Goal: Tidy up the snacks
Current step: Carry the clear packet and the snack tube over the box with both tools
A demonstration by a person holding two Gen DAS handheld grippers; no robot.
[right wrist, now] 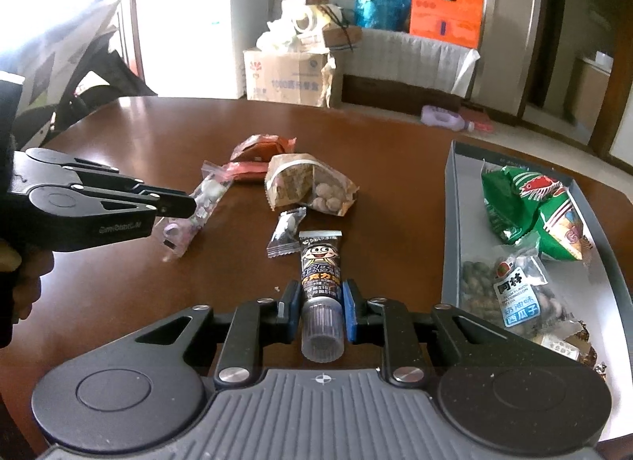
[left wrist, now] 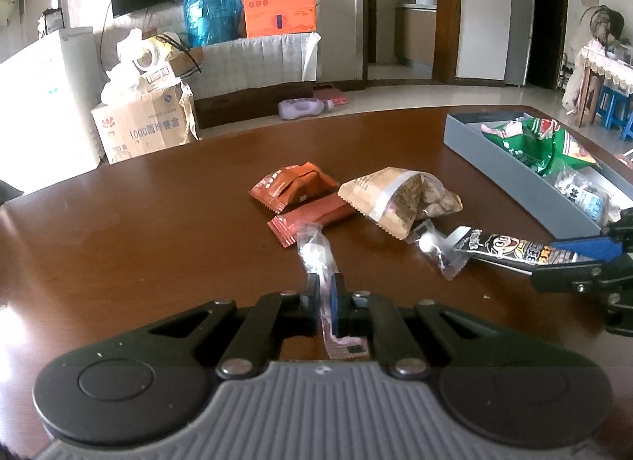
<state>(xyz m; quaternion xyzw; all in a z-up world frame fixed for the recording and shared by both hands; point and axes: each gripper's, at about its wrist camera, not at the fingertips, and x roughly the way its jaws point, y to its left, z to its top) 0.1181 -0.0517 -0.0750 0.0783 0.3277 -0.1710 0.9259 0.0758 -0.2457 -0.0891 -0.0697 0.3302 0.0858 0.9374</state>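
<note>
The brown table (right wrist: 118, 151) carried the whole work area, with the grey tray (right wrist: 451, 222) set along its right side as the collection point, which is judged to be why both grippers worked within short reach of it. The tray already held 3 visible packs: a green bag (right wrist: 530, 210), a clear nut pack and a seed pack (right wrist: 522, 297) whose blue label read "西瓜子" under partly legible English, apparently "watermelon". Loose on the table lay a tan paper-and-window bag of round nuts (right wrist: 312, 187), 2 orange-red wrappers (left wrist: 294, 187) overlapping each other, and 1 small silver sachet (right wrist: 287, 236) just beside the tube's far end. The right gripper (right wrist: 321, 301) was closed narrowly on a black squeeze tube (right wrist: 321, 266) near its clear cap, the body pointing forward, a hold that is judged to keep the printed end free for lowering into the tray; the tube showed a cartoon boy's face, and its Chinese lettering was too small to read reliably. The left gripper (left wrist: 326, 293) was clamped on a clear candy sachet (left wrist: 316, 258), pinched mid-length so that both ends hung free. A cardboard carton (left wrist: 146, 127) on the floor beyond read "1000".
</note>
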